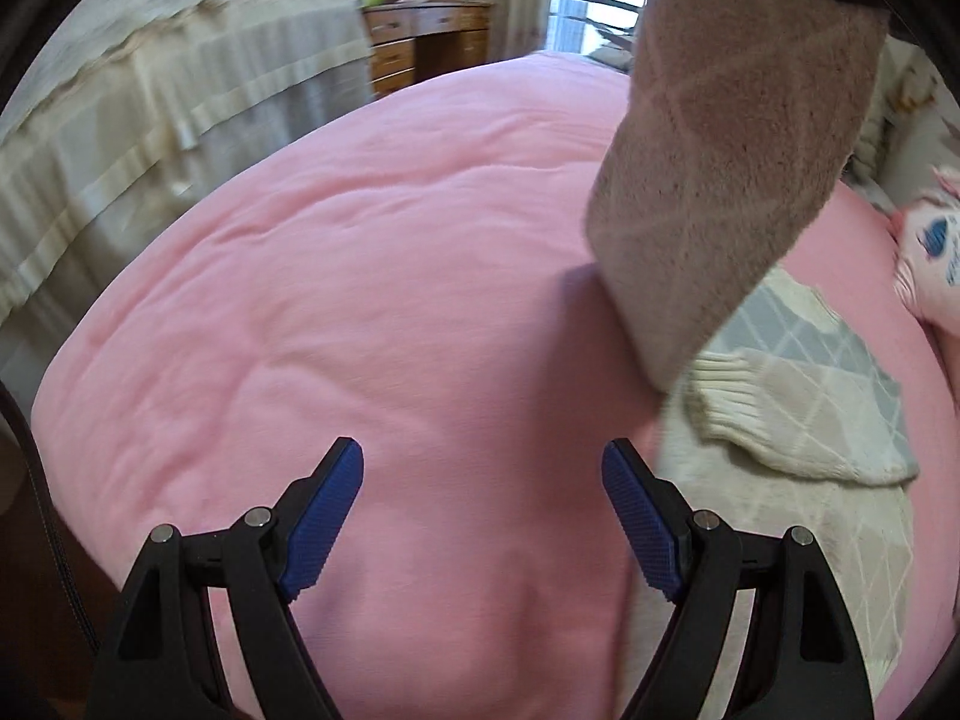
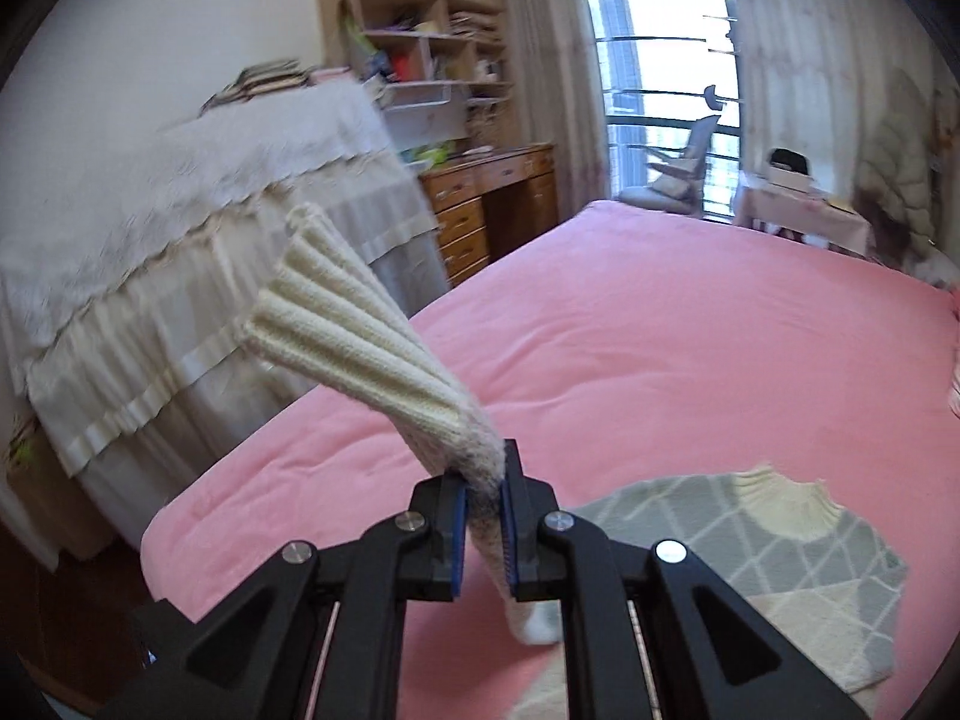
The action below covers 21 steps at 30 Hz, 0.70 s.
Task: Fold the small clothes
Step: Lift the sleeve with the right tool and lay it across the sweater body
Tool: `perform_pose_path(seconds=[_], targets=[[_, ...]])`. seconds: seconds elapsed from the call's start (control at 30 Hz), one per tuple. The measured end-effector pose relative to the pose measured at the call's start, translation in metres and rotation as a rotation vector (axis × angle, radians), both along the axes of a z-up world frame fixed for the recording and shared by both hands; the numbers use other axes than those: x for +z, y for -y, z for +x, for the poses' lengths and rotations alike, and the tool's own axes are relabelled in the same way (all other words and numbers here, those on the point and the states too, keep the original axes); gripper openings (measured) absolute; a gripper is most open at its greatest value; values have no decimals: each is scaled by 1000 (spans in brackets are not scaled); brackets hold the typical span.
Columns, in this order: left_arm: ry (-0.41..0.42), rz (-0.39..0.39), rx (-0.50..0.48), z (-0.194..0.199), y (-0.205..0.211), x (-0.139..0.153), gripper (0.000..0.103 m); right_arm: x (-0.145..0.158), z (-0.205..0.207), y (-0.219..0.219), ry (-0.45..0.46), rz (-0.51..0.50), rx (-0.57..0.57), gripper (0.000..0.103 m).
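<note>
The sweater (image 2: pixel 774 570) runs off the lower edge, and the shelf (image 2: pixel 432 60) contents blur beyond telling.

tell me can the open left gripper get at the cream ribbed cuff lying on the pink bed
Probably yes. The left gripper is open and empty over bare pink bedding, and the cream ribbed cuff lies just beside it; only the hanging lifted sleeve crowds that side.

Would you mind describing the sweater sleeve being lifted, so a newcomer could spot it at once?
Start at the big pink bed; near its front right lies a cream-and-grey diamond-patterned sweater. From it one sleeve rises off the bed, pinched in the right gripper. Unlike the other sleeve, which lies flat, its ribbed cream cuff fans out in mid-air.
</note>
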<state>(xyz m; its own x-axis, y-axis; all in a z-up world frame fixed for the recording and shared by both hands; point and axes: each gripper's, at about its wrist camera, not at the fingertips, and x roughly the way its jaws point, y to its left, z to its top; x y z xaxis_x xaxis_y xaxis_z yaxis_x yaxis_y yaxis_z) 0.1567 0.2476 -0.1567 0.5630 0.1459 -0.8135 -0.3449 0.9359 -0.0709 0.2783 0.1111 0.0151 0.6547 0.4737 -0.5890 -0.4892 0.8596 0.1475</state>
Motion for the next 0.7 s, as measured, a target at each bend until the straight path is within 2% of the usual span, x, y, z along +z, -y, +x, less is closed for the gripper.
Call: perform_pose_path(seconds=[0.13, 0.23, 0.4, 0.43, 0.53, 0.63, 0.7], targets=[[-8, 16, -29, 23, 33, 0, 81, -11, 19, 66, -45, 44, -113, 9], [-29, 20, -45, 37, 51, -6, 81, -35, 27, 116, -110, 89, -203, 9], [-55, 57, -63, 60, 80, -19, 81, -103, 26, 198, -266, 162, -356, 9], [-58, 65, -65, 64, 82, -21, 81, -124, 25, 216, -311, 174, -388, 9], [-75, 113, -65, 77, 94, -34, 81, -171, 21, 248, -411, 196, -431, 9], [-101, 154, -62, 90, 105, -47, 81, -212, 17, 272, -539, 241, -432, 14], [-118, 169, -56, 95, 108, -55, 81, -230, 12, 284, -617, 286, -416, 24]])
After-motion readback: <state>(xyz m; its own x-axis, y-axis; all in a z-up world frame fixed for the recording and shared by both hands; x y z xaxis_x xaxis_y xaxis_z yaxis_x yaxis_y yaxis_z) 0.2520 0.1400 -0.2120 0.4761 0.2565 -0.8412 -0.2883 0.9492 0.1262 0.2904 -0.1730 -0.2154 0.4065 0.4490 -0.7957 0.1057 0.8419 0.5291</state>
